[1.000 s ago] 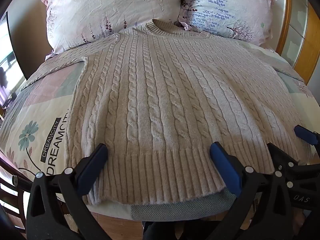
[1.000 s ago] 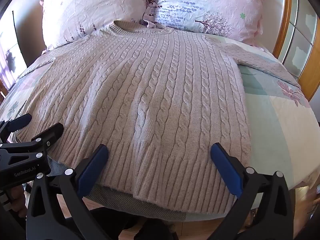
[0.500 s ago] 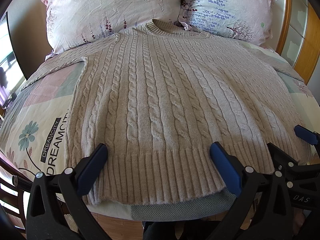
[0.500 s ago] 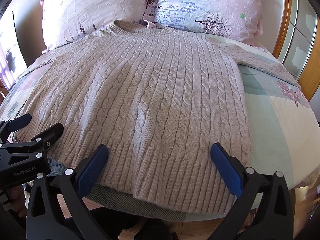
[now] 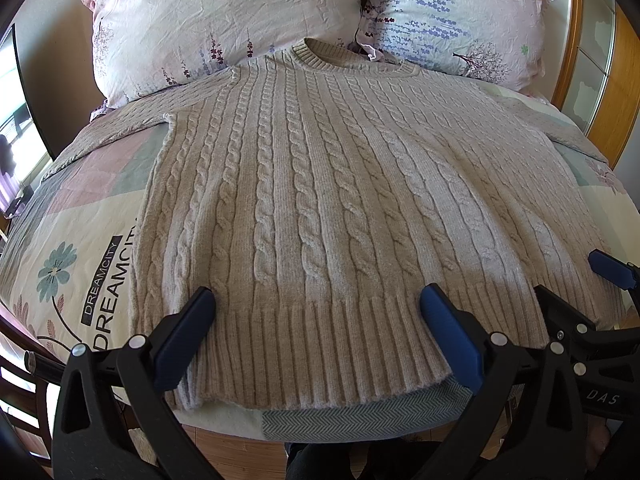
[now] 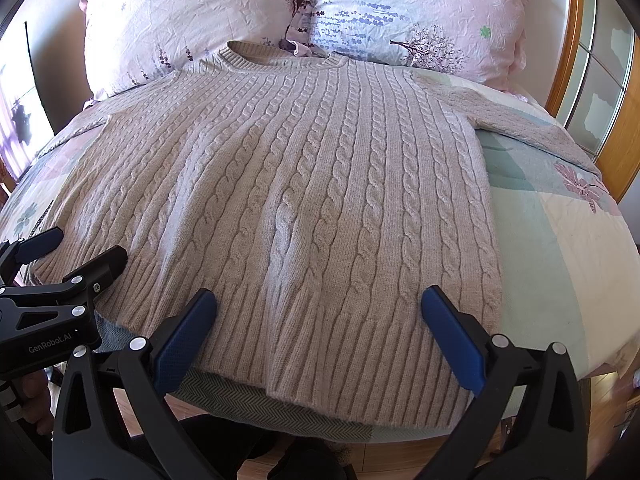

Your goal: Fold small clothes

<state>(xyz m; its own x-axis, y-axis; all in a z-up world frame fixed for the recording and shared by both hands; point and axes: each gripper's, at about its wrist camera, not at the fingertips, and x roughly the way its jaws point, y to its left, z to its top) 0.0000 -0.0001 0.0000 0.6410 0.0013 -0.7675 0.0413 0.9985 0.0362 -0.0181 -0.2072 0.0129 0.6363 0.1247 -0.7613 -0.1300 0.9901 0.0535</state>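
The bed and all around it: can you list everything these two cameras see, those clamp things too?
sweater: one, beige cable-knit, spread flat on the bed, neck toward the pillows
pillows: two, pink floral, at the head
bedspread: one, pastel patchwork printed DREAMCITY, under the sweater
wooden frame: one, orange-brown, far right
left hand-held gripper: one, black with blue pads, open above the hem's left half
right hand-held gripper: one, same colours, open above the hem's right half
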